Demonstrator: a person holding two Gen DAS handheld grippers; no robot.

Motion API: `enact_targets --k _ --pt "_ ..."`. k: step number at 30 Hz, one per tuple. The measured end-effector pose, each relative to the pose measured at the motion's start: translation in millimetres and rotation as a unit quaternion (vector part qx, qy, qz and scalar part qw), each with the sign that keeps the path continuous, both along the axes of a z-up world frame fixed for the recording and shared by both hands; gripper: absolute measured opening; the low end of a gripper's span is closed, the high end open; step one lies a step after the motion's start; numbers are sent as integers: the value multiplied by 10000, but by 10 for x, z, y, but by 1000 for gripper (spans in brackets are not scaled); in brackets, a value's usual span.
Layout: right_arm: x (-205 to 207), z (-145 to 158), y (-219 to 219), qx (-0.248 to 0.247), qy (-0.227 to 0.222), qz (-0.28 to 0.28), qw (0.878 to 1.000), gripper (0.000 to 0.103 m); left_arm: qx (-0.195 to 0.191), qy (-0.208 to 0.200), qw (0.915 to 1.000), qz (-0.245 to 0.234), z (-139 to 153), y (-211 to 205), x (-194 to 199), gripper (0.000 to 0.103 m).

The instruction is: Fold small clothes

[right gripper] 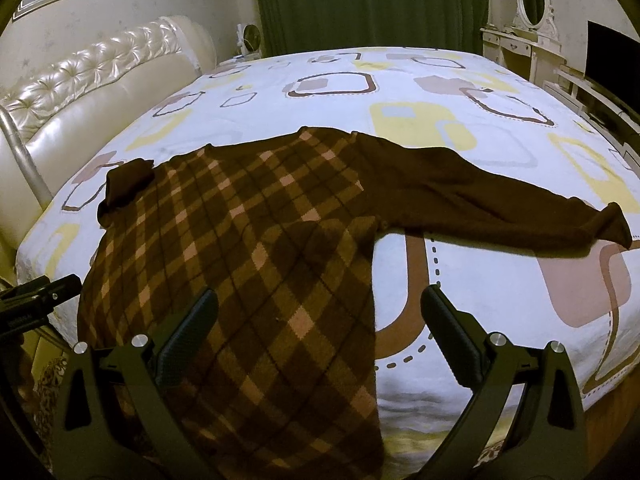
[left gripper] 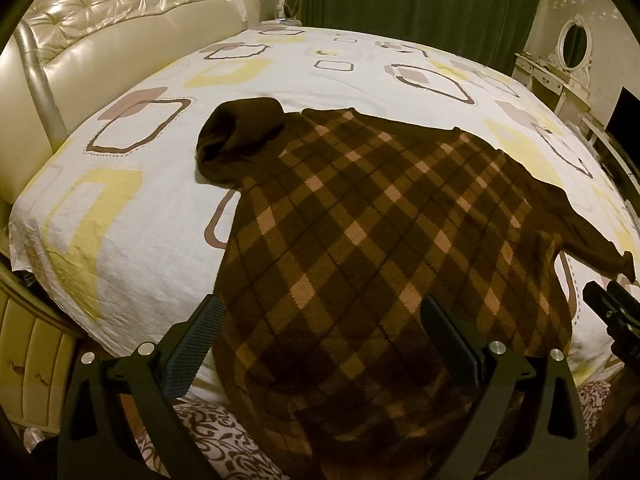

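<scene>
A brown argyle sweater (left gripper: pixel 360 216) lies flat on the bed, its hem hanging over the near edge. Its turtleneck collar (left gripper: pixel 236 136) points toward the headboard. One plain brown sleeve (right gripper: pixel 480 196) stretches out to the right. The other sleeve is hidden. My left gripper (left gripper: pixel 320 312) is open over the sweater's lower left part, holding nothing. My right gripper (right gripper: pixel 320 308) is open over the sweater's lower right edge, holding nothing. The sweater also shows in the right wrist view (right gripper: pixel 240 248). The right gripper shows at the right edge of the left wrist view (left gripper: pixel 612 308), and the left gripper at the left edge of the right wrist view (right gripper: pixel 40 296).
The bed sheet (left gripper: pixel 160 208) is white with yellow and brown shapes. A padded cream headboard (left gripper: pixel 100 52) stands at the left. Green curtains (right gripper: pixel 368 4) hang behind. A white dressing table with an oval mirror (right gripper: pixel 532 12) and a dark screen (right gripper: pixel 608 56) stand at the right.
</scene>
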State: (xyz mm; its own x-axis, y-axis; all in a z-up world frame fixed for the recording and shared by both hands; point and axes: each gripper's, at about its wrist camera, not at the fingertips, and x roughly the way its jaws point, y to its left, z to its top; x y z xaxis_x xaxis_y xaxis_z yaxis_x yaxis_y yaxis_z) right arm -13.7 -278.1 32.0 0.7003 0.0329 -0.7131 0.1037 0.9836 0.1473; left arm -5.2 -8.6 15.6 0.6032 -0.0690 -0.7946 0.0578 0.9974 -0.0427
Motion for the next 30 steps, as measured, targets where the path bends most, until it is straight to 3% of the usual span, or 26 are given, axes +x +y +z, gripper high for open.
enact_targets --k 30 --pt "-1 -38 14 6 39 13 10000 101 -8 -20 10000 -20 16 -26 -1 98"
